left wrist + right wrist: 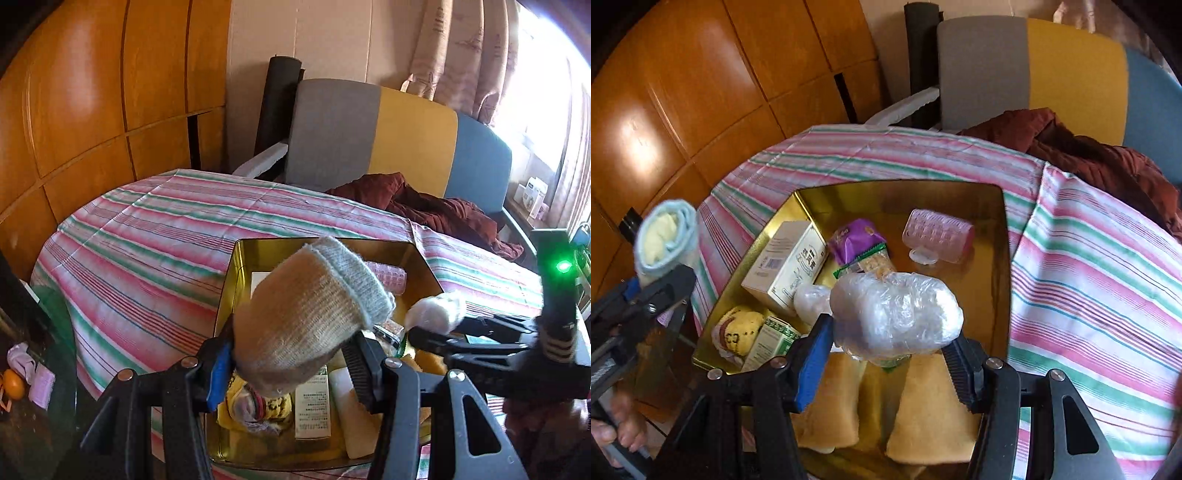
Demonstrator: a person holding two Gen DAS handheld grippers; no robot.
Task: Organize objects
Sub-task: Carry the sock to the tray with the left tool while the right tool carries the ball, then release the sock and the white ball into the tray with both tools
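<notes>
**Two bundles over the tin**

Nearest, in the left wrist view: left gripper [295,354] pinching a rolled sock [314,314], tan with a grey cuff, pads pressed to both sides, the roll poking up and forward over the tin [236,280]. Held by the middle, probably to keep the roll from unwinding on the way in.

In the right wrist view: right gripper [886,347] clamped on a plastic-wrapped bundle [897,314], held crosswise just above the tin's near end. Soft wrap bulging past both pads; grip looks snug, not crushing.

Inside the tin, below the bundle: folded yellow cloths [923,406] at the near end, a yellow patterned pouch [738,332] and a green-striped box [772,339] at the near left. Further in: a white box [786,262] by the left wall, a purple snack packet [857,240] mid-floor, a pink roller [938,236] toward the far wall. Far right floor bare, likely room for both loads.

Beyond the tin: striped cloth [1089,266], dark red fabric [1089,155], a grey, yellow and blue chair [1034,66].

Sorting seemingly well along, two drops pending.
</notes>
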